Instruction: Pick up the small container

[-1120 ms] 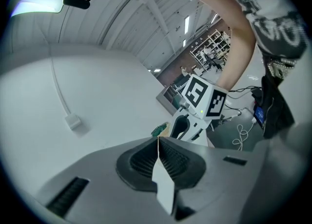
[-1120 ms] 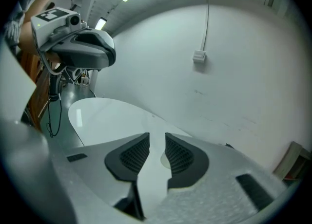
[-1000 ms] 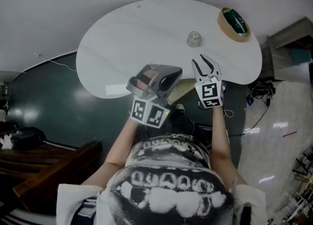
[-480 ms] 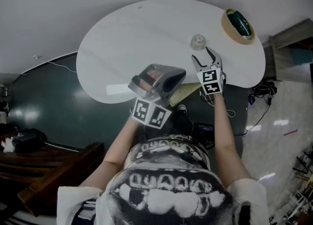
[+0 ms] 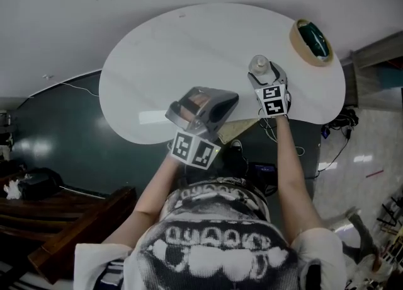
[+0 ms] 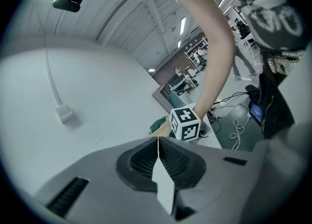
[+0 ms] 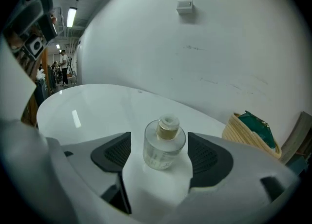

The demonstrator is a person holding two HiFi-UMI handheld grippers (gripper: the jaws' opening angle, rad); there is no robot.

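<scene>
The small container (image 7: 164, 142), a clear glass bottle with a short neck, stands upright on the white oval table (image 5: 182, 55). It shows in the head view as the small container (image 5: 259, 64) at the table's right part. My right gripper (image 7: 161, 156) has its jaws opening wide, one on each side of the bottle, with a gap to each pad. In the head view the right gripper (image 5: 263, 73) reaches the bottle from the near side. My left gripper (image 5: 203, 104) hovers over the table's near edge, its pads (image 6: 170, 159) pressed together, holding nothing.
A round woven basket (image 5: 311, 40) with a dark green thing inside sits at the table's far right end, also seen as the basket (image 7: 251, 134) right of the bottle. Dark floor and cables (image 5: 334, 118) lie beside the table. A white wall stands behind.
My right gripper has moved forward across the table to the bottle, and its jaws have spread wider around it. The left gripper has stayed nearly still.
</scene>
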